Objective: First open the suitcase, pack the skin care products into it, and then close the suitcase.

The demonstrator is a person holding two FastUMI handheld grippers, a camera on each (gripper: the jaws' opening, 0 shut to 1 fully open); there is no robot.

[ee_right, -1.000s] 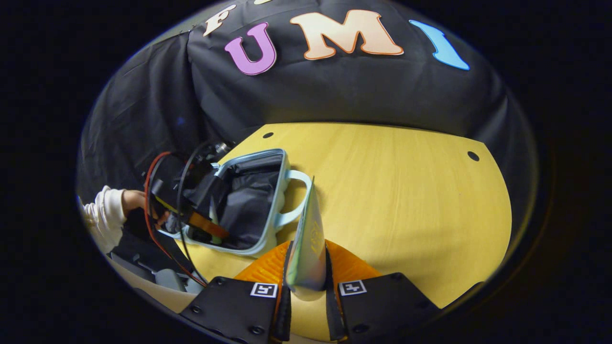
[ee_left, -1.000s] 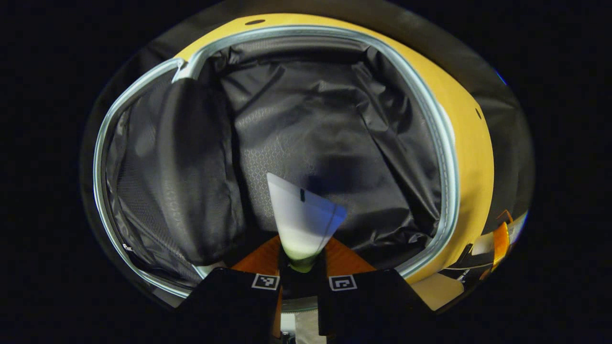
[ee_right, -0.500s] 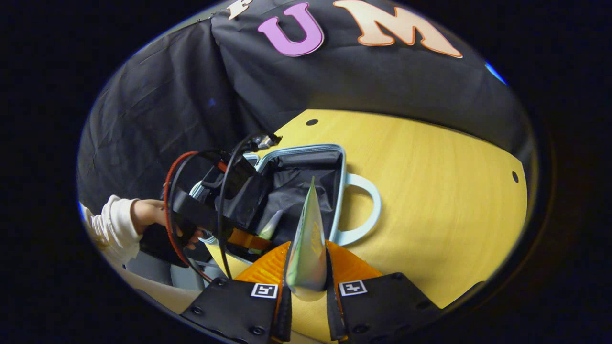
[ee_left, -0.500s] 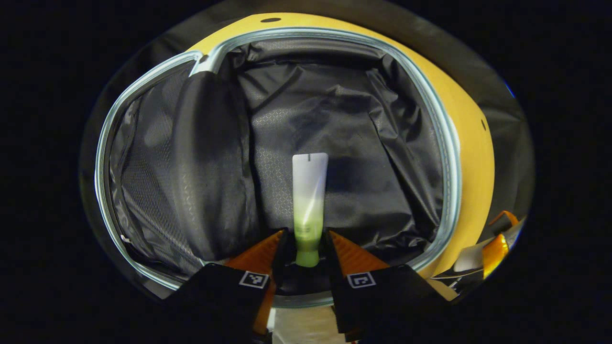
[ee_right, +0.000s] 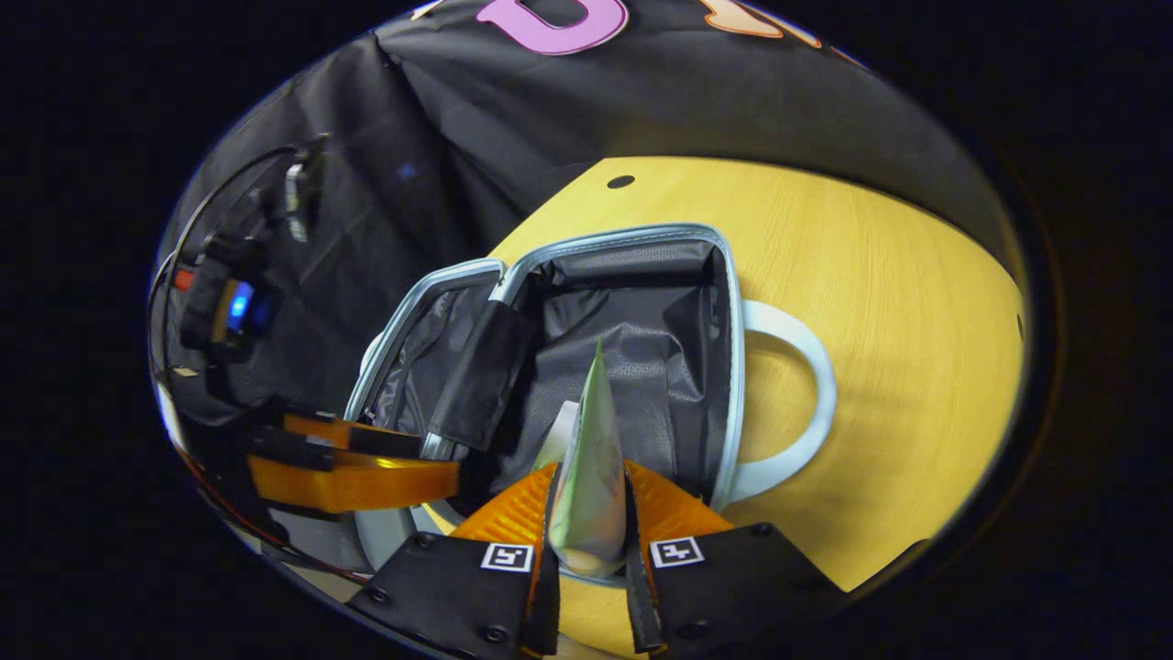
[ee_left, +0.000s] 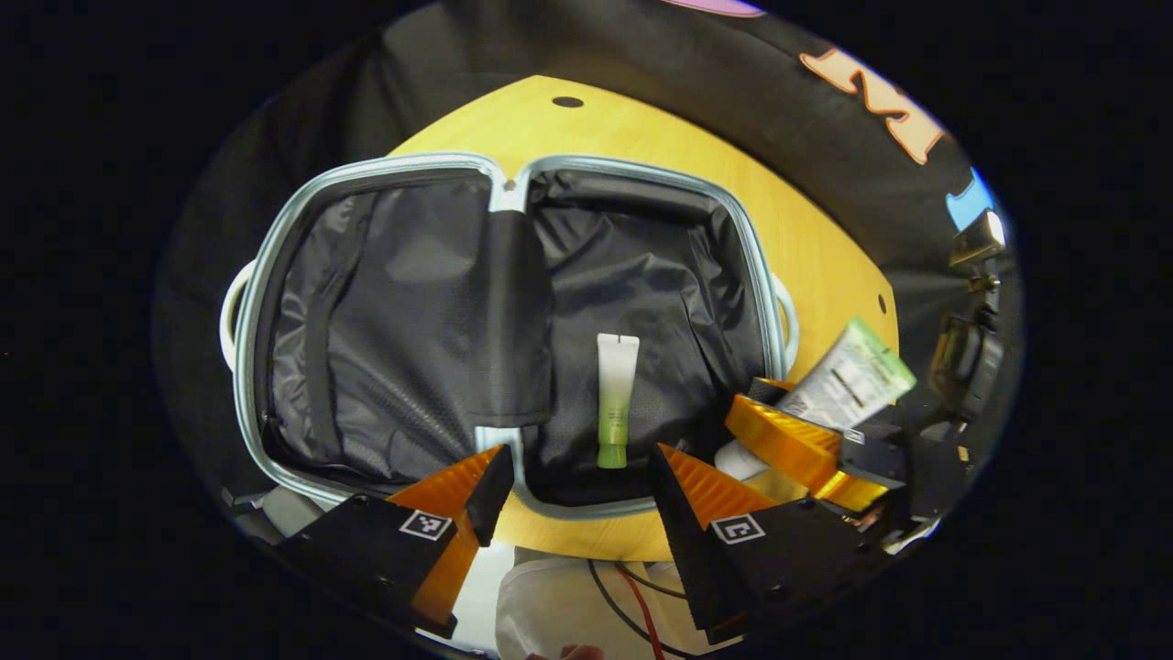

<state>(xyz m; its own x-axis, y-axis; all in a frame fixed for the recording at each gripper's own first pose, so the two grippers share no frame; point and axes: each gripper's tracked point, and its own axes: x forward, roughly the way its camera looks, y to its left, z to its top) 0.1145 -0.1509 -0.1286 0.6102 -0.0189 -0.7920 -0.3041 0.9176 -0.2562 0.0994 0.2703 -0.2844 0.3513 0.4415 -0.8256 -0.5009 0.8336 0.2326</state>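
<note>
The suitcase (ee_left: 513,183) lies open flat on the table, pale blue rim around black lining. A white-and-green tube (ee_left: 614,399) rests in its right half, cap toward me. My left gripper (ee_left: 577,466) hovers open above the near rim, apart from that tube. At the right of the left gripper view my right gripper (ee_left: 793,445) carries a second, white and pale green tube (ee_left: 848,383). In the right gripper view my right gripper (ee_right: 588,477) is shut on this tube (ee_right: 588,458), over the suitcase (ee_right: 729,367) near its rim. The lying tube (ee_right: 556,438) peeks out beside it.
The yellow wooden table (ee_right: 916,348) stretches to the right of the case, whose pale handle (ee_right: 811,385) lies flat on it. The left gripper (ee_right: 353,472) with its cables hangs at the left of the right gripper view. A white sleeve (ee_left: 550,605) and cables are below the table edge.
My left gripper opened, left the white-and-green tube in the suitcase and pulled back and up. My right gripper carried its tube from beside the case to over its right half.
</note>
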